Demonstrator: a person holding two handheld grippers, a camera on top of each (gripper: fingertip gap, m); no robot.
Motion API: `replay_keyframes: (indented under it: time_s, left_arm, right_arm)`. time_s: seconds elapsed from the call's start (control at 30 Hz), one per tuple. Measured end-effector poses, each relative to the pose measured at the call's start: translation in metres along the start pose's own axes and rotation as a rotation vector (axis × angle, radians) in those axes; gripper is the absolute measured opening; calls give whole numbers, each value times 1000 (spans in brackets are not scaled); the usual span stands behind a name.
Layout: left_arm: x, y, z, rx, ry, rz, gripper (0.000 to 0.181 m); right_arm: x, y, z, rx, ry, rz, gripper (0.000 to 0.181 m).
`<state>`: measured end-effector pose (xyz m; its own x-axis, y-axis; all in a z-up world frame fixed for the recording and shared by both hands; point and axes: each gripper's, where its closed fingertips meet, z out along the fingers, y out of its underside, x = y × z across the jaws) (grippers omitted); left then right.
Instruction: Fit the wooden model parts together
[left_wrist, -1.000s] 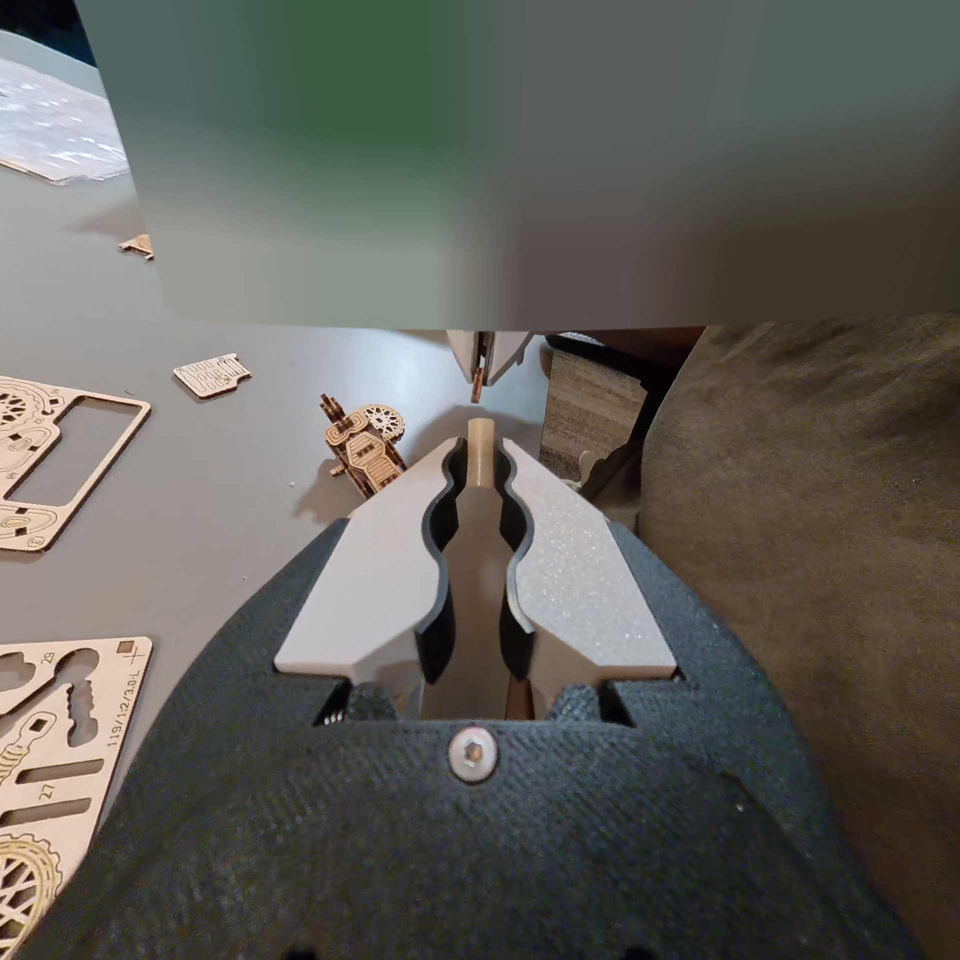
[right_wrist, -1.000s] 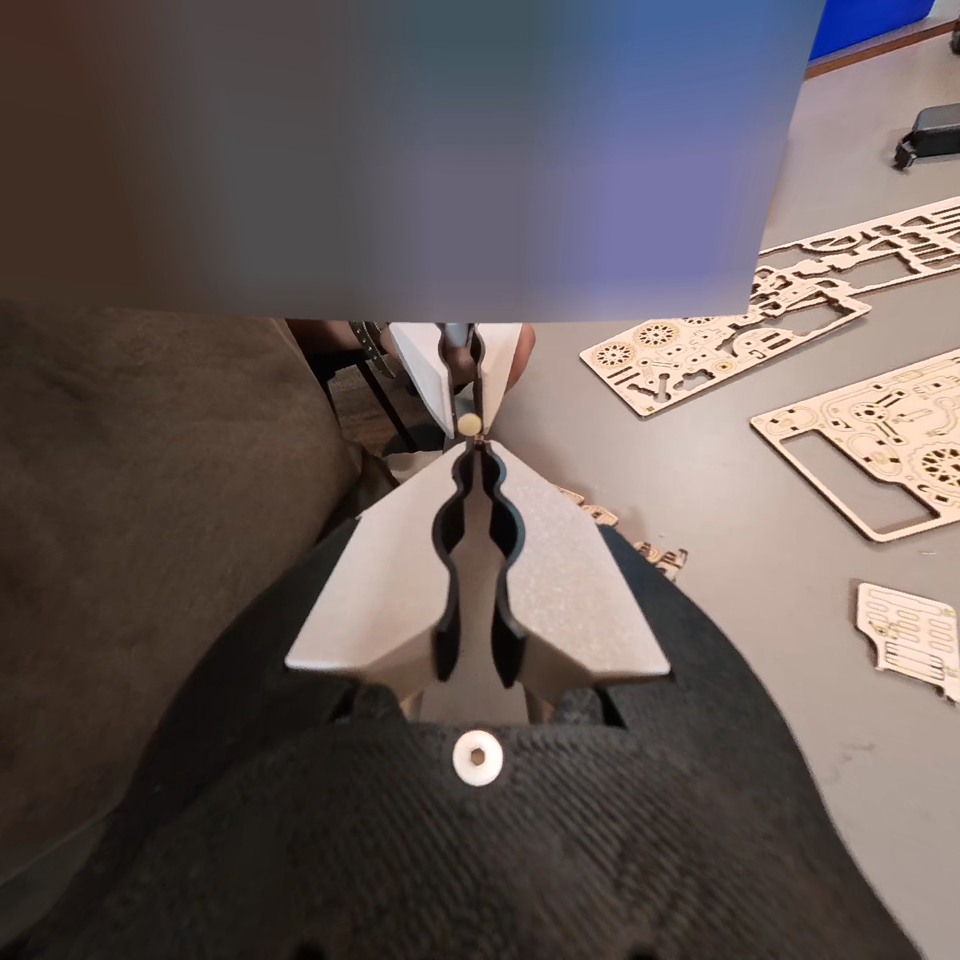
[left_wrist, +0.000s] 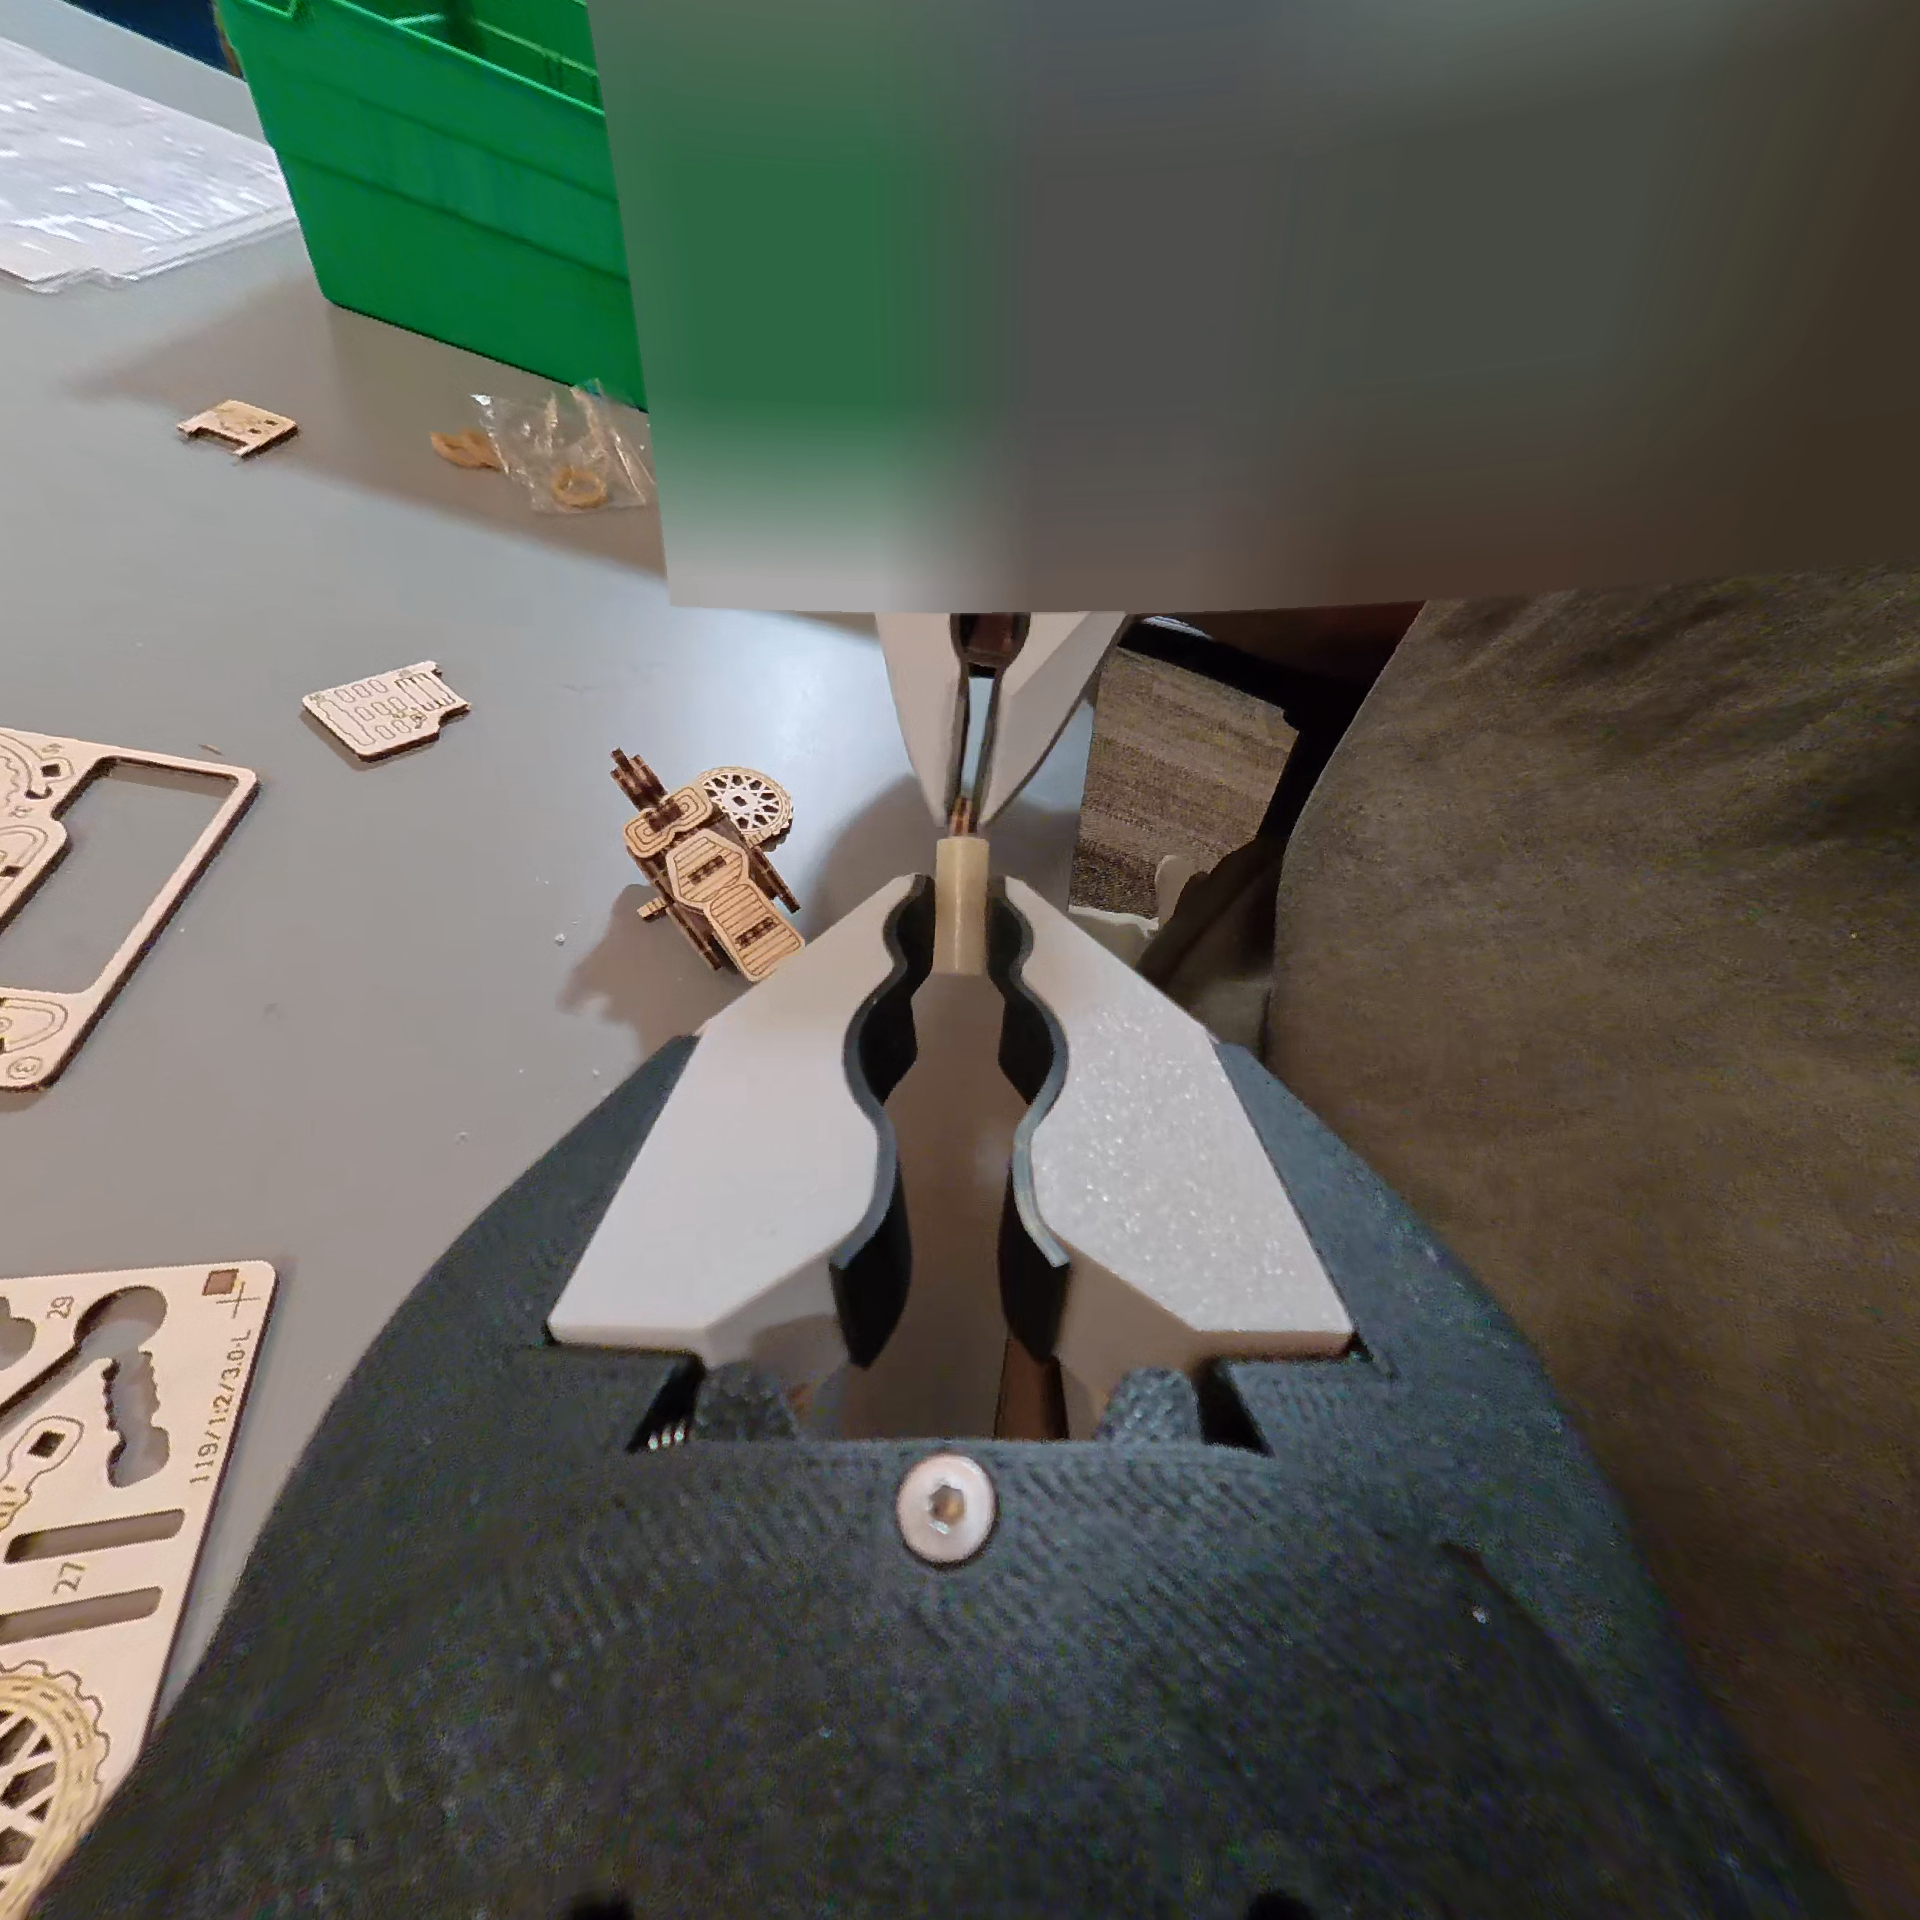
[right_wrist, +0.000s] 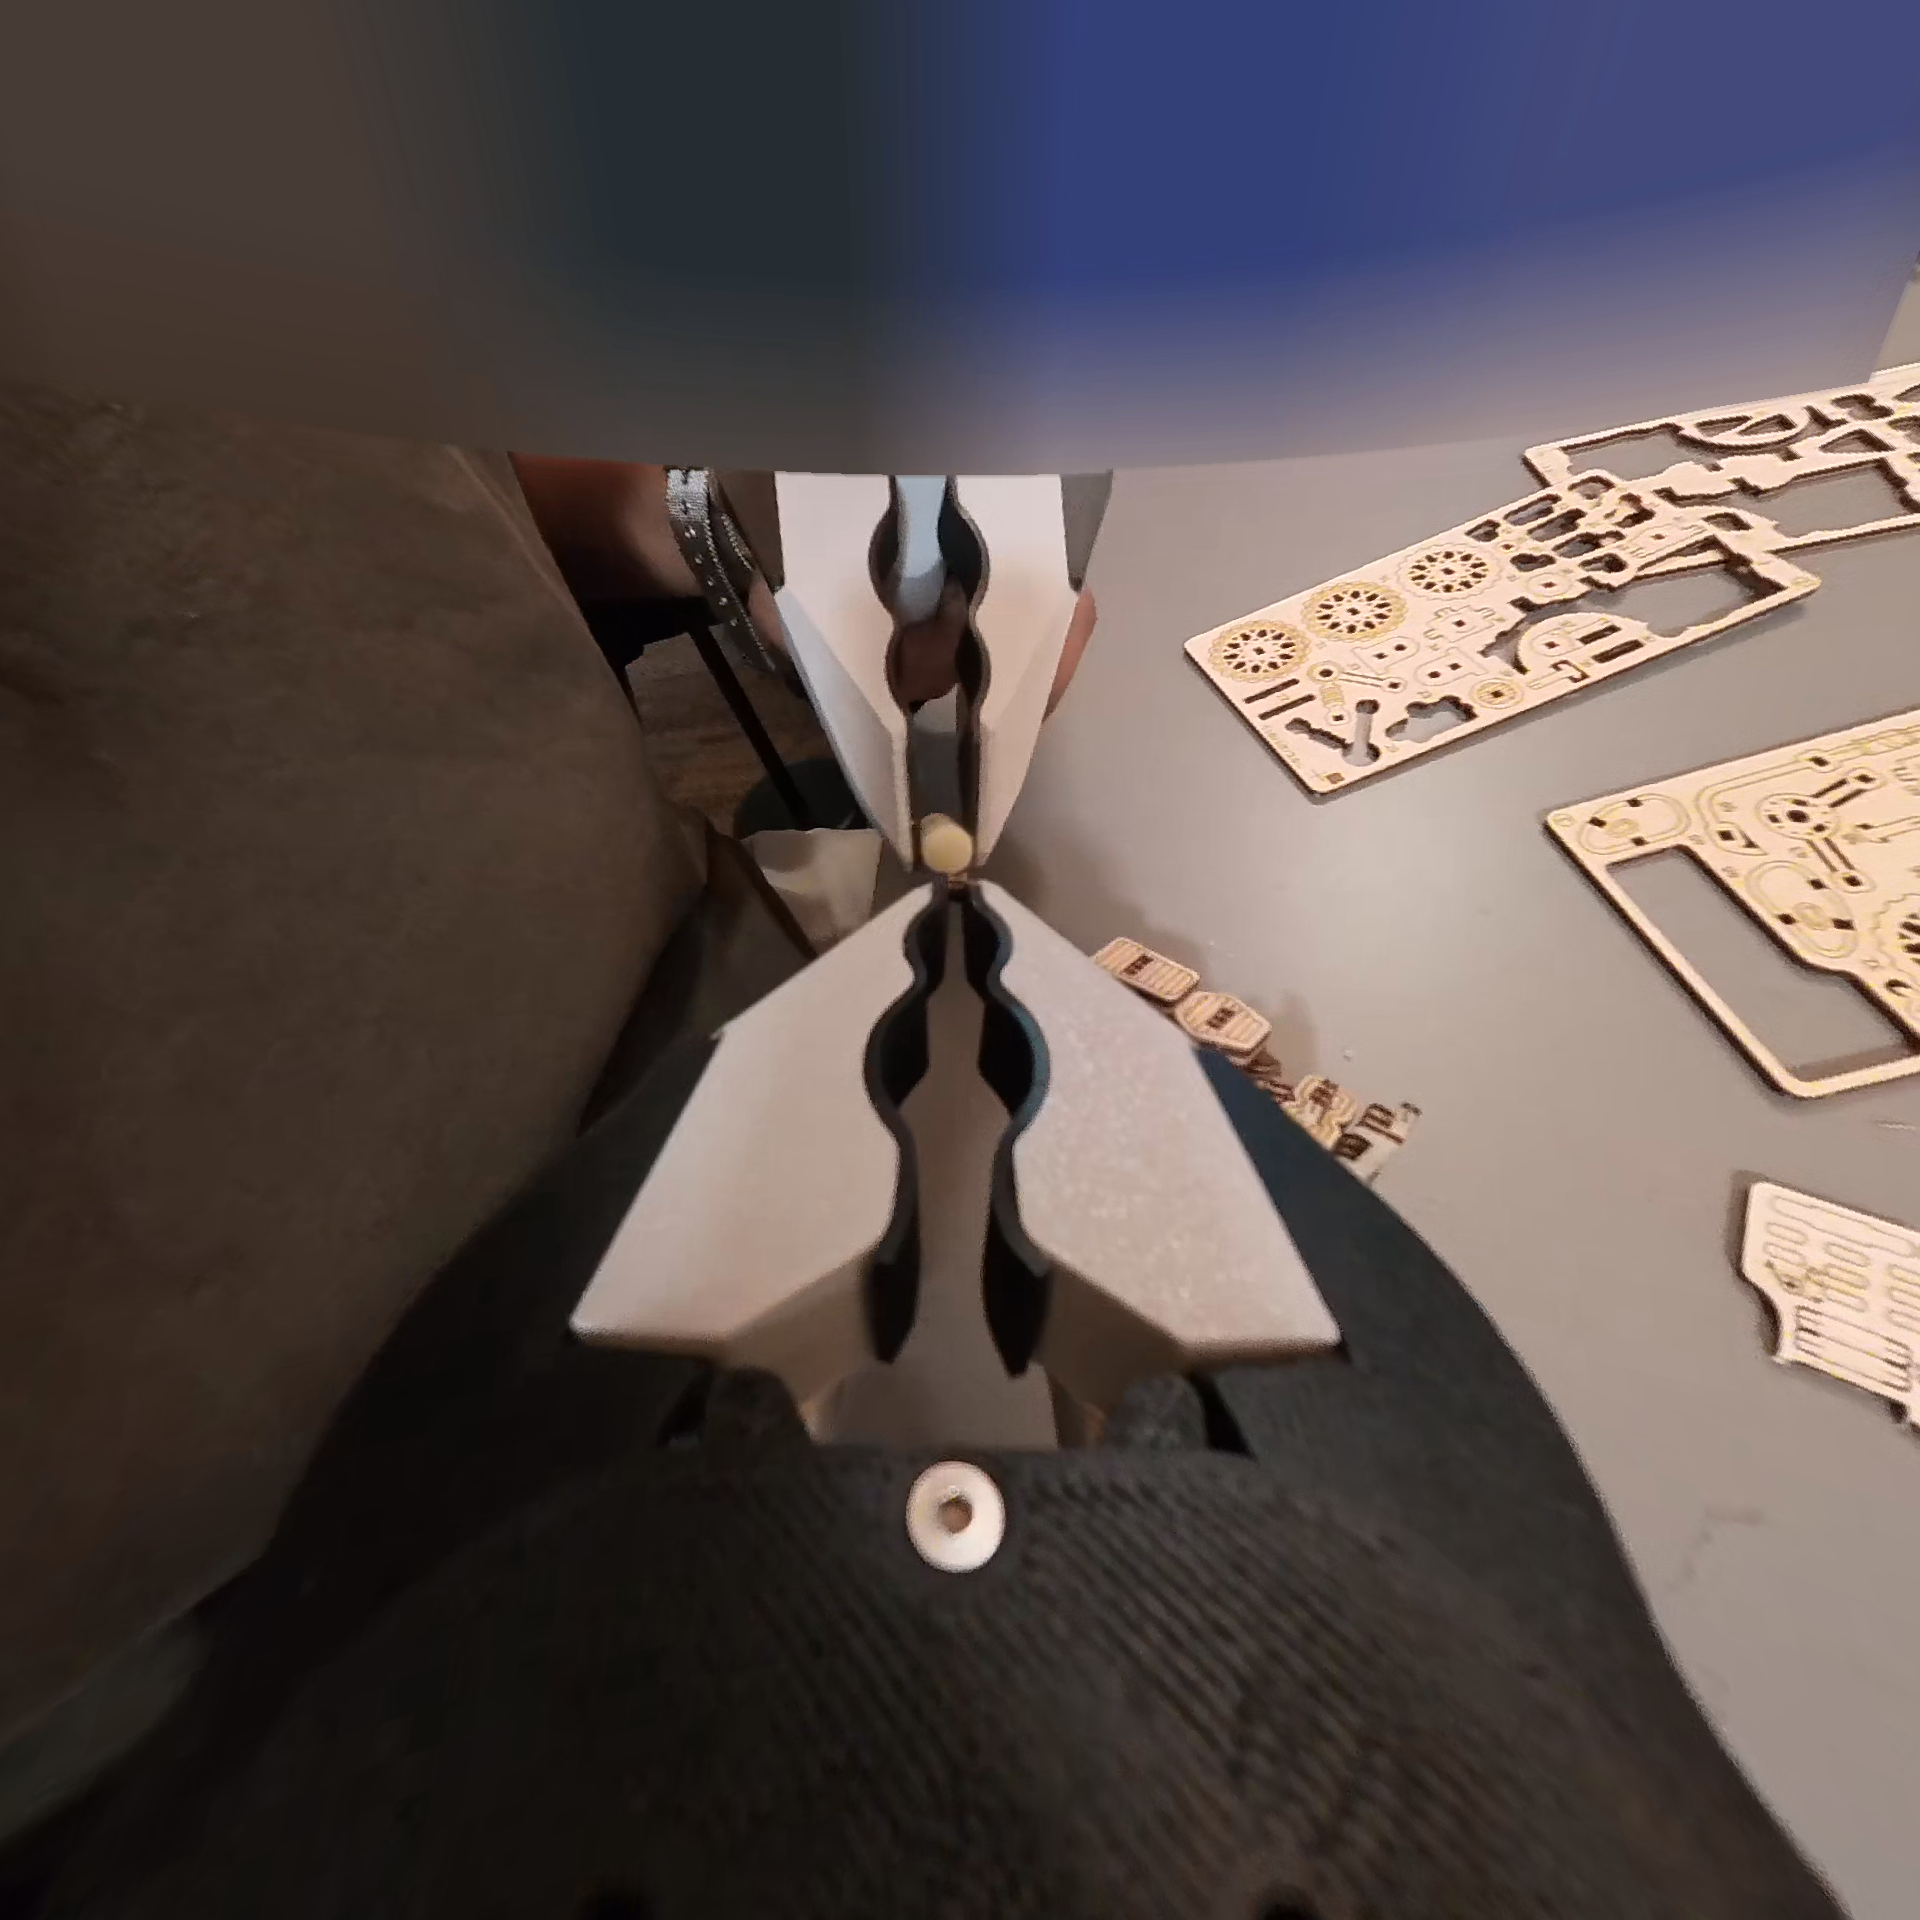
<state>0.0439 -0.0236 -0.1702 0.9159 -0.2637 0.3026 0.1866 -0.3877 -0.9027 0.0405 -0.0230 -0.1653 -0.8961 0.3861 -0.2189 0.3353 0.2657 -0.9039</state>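
1. Your left gripper (left_wrist: 958, 888) is clamped on a pale peg (left_wrist: 958, 906).
2. Your right gripper (right_wrist: 952, 896) pinches a thin wooden part (left_wrist: 963, 814), its tip meeting the peg above the table edge.
3. The green bin (left_wrist: 447, 197) stands far left; its contents are hidden.
4. A clear bag (left_wrist: 566, 447) beside it holds rubber bands.

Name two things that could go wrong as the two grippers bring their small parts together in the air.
1. The left gripper pinches the pale peg only at its fingertips, so a sideways push might twist it loose.
2. The right gripper holds a thin wooden piece edge-on, over the table edge; a dropped part could fall to the floor.
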Motion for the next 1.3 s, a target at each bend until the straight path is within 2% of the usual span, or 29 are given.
replay_keyframes:
  time_s: [0.3, 0.97, 1.3]
  left_arm:
    - [2, 2, 2, -21, 1, 8, 8]
    - [-3, 23, 7, -159, -54, 62, 8]
    - [-4, 25, 6, -174, -62, 65, 8]
  right_arm:
    - [0, 3, -1, -14, -8, 1, 1]
    - [0, 22, 8, -138, 16, -48, 1]
    - [-2, 21, 8, -137, 4, -47, 1]
